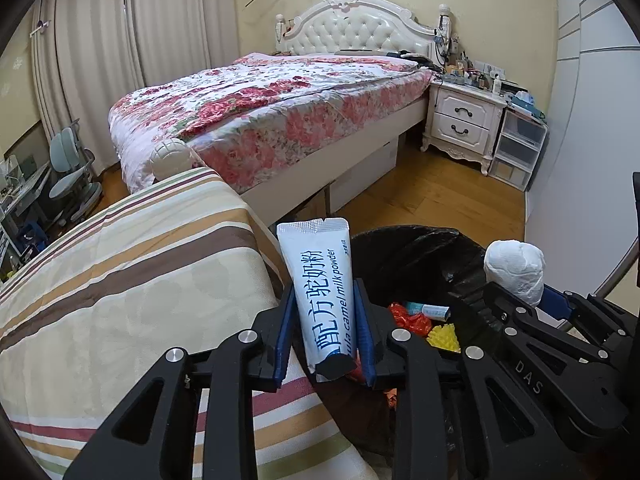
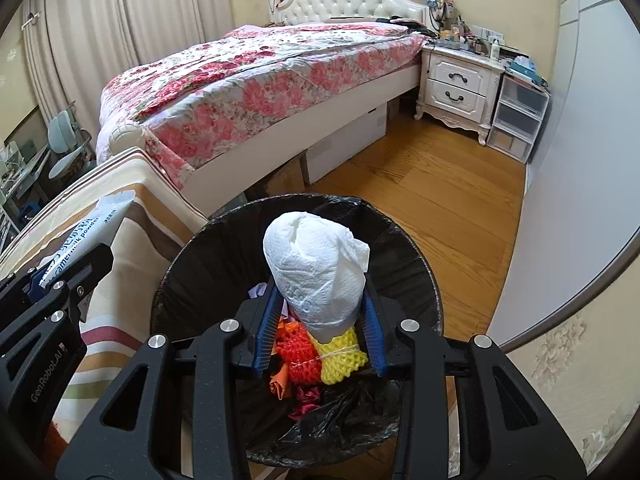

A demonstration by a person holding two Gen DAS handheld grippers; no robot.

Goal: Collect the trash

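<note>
Bedroom scene, wooden floor (image 2: 440, 200) glowing under daylight, and right in the middle of it sits the trash bin (image 2: 404, 248) with its black liner. Over that bin, the right claw (image 2: 320, 316) is clenched on a crumpled white paper wad (image 2: 316, 272), blue pads pressing it from both sides, the wad standing upright above the bin's opening. Down inside the bin: an orange knit piece (image 2: 298, 356) and a yellow knit piece (image 2: 344, 354) lying side by side, touching, with red scraps and a loose fold of black plastic beneath them.

Swing to the left wrist view: the left claw (image 1: 326, 332) is grasping a white camel milk powder sachet (image 1: 320, 284), blue lettering running up its length, top edge pointing to 12 o'clock. It hangs at the bin's rim (image 1: 400, 236), at about 9 o'clock from the opening, with the right claw and its wad at 3 o'clock in this view.

Just beside the bin, at 9 o'clock, lies a striped cloth (image 1: 120, 280) in cream, brown and red. Beyond, at 12 o'clock, the bed (image 2: 256, 80) with its floral quilt and tufted white headboard; a white nightstand (image 2: 458, 84) at 1 o'clock, clear drawers beside it; curtains at 11 o'clock.
</note>
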